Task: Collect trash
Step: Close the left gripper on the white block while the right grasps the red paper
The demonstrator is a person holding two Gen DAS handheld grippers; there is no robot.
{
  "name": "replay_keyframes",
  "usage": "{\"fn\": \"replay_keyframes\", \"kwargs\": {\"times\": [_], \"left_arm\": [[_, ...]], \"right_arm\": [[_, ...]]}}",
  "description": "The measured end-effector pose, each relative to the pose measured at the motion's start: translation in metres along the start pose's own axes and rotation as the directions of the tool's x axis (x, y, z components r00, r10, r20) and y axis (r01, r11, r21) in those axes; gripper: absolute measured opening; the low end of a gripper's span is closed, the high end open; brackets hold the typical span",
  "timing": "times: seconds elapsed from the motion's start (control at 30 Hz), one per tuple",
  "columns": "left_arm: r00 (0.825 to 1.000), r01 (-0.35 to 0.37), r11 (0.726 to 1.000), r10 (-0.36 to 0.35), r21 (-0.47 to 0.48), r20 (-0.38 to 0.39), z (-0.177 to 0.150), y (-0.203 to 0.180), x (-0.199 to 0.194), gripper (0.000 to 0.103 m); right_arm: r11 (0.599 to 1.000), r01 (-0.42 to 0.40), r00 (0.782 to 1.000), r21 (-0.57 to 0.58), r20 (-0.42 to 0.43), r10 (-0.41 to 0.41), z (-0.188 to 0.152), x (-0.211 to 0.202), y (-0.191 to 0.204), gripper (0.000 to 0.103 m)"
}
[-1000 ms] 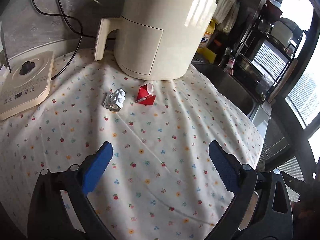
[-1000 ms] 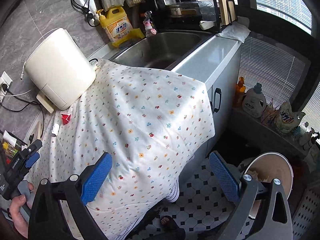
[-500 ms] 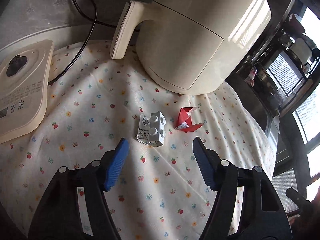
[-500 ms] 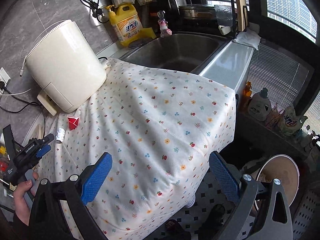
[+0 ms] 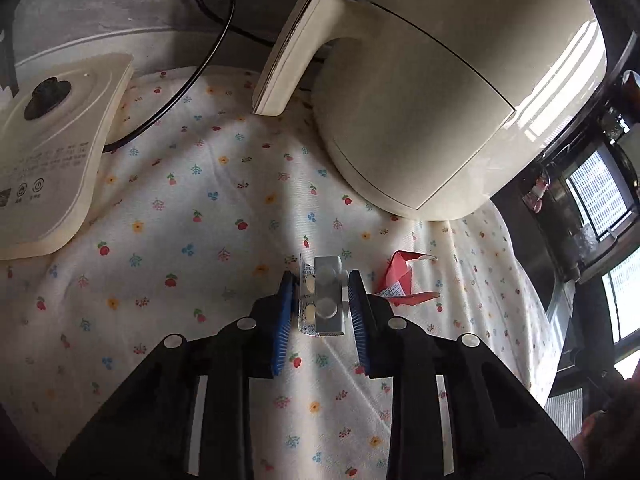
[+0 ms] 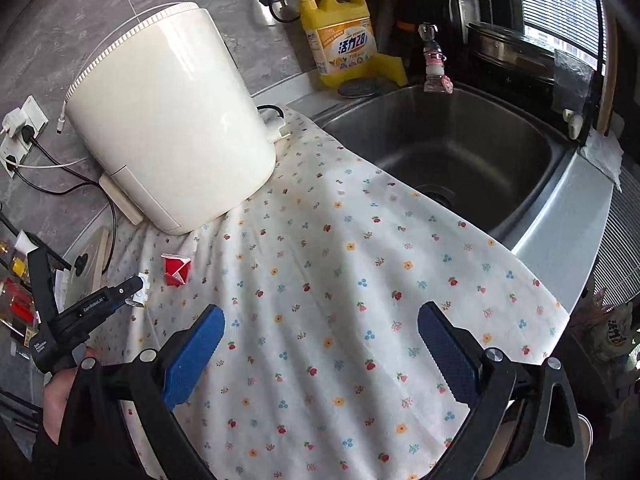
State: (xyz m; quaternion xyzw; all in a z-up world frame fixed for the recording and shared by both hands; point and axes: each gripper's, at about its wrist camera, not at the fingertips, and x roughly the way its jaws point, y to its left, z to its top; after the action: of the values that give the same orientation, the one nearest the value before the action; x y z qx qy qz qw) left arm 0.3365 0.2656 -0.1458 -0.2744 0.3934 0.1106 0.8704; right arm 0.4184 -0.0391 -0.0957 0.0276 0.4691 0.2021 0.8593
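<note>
Nearest in the left wrist view, the left gripper (image 5: 319,304) with blue ribbed pads, closed in around a small silvery blister pack of pills (image 5: 323,300) lying on the flower-printed white tablecloth (image 5: 192,216) — right pad against the pack's edge, left pad at or just beside the other edge, contact there too fine to call. Just to the right of the pack, a crumpled red-and-white paper wrapper (image 5: 400,280), flat on the cloth and apart from the pads. Beyond, a large cream-coloured plastic air fryer (image 5: 432,104) with its handle jutting toward the camera, and at the left a flat cream appliance base with printed buttons (image 5: 56,152), a black cord (image 5: 200,60) curling behind. From the right wrist view, the right gripper (image 6: 320,356) spread wide over the cloth's near part, nothing between its pads — farther back, a stainless steel sink (image 6: 460,152) and a yellow detergent jug (image 6: 340,36) by the wall.
</note>
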Motion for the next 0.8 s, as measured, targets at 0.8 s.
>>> {"fn": "replay_keyframes", "kwargs": {"times": [0.8], "left_arm": [[0.915,-0.307,0.856,0.386,-0.416,0.119,-0.125,0.077,-0.174,0.027]], "right_arm": [[0.962,-0.122,0.991,-0.243,-0.082,0.105,0.018,0.122,0.172,0.089]]}}
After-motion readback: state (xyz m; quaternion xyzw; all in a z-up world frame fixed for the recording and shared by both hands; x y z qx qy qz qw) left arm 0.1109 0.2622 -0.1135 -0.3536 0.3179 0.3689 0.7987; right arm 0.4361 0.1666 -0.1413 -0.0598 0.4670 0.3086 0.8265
